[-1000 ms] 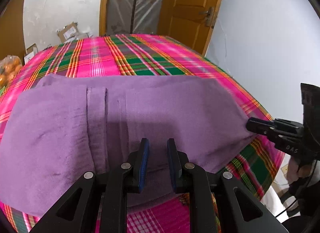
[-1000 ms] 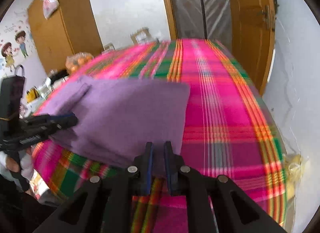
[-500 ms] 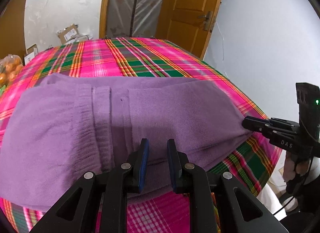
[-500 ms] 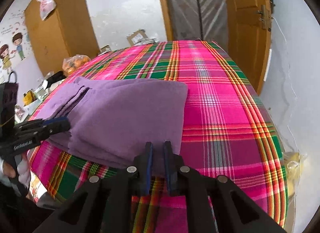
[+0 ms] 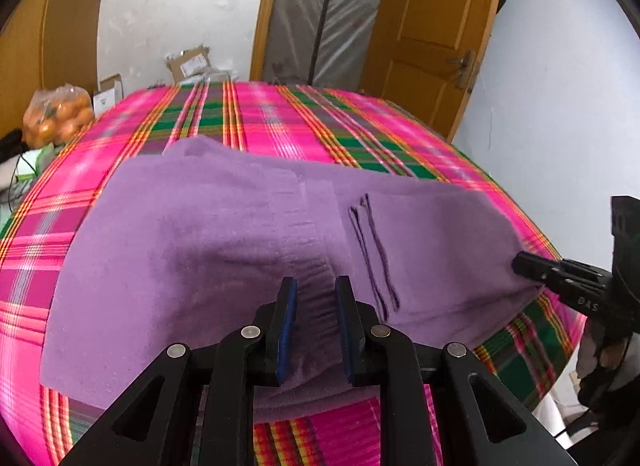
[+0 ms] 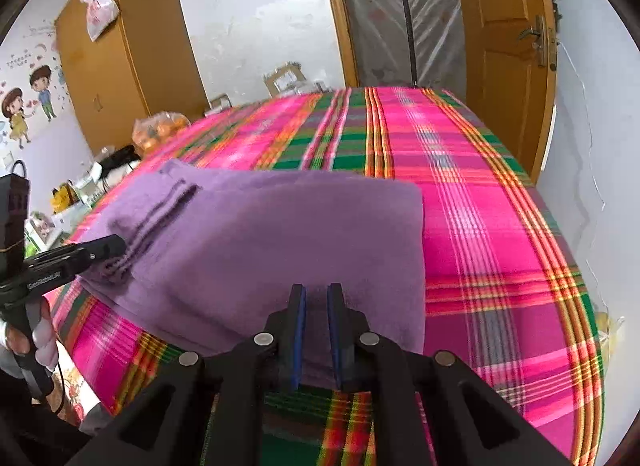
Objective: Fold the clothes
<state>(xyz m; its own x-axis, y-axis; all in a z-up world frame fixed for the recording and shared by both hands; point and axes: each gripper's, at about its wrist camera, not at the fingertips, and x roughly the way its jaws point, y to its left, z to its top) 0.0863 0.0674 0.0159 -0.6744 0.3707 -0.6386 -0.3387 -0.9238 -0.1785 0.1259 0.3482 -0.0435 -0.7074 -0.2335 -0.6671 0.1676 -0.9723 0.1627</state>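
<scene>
Both cams sit right behind their own fingers, tilted down over the near edge of the bed (image 5: pixel 280 121), close enough that the purple cloth (image 5: pixel 200 234) fills the middle of each frame. The left one looks across the bed toward the far edge, the door (image 5: pixel 432 45) and the plastic-covered doorway, with the right gripper (image 5: pixel 520 264) poking in from the right side. The right one faces the same way from nearer the bed's right edge and catches the left gripper (image 6: pixel 118 244) at its left, plus a wardrobe (image 6: pixel 120 45). Shared stuff: cloth (image 6: pixel 280 234), bed (image 6: pixel 480 205), door (image 6: pixel 504 45), boxes by the far wall.
</scene>
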